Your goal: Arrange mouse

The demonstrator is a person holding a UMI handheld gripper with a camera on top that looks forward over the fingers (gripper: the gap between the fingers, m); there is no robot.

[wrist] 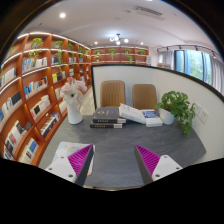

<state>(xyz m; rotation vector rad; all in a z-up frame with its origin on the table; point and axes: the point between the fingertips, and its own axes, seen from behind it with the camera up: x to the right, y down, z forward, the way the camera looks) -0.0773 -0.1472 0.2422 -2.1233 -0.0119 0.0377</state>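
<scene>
No mouse shows in this view. My gripper point(113, 160) is held above a grey table point(120, 145), its two fingers wide apart with nothing between them. The magenta pads point(80, 157) face each other across bare tabletop. Beyond the fingers, at the table's far side, lie a stack of books point(108, 119) and an open book point(142, 116).
A white vase with pale flowers point(73, 104) stands at the far left of the table, a potted green plant point(180, 106) at the far right. Two tan chairs point(113, 93) stand behind the table. Bookshelves point(30, 95) line the left wall.
</scene>
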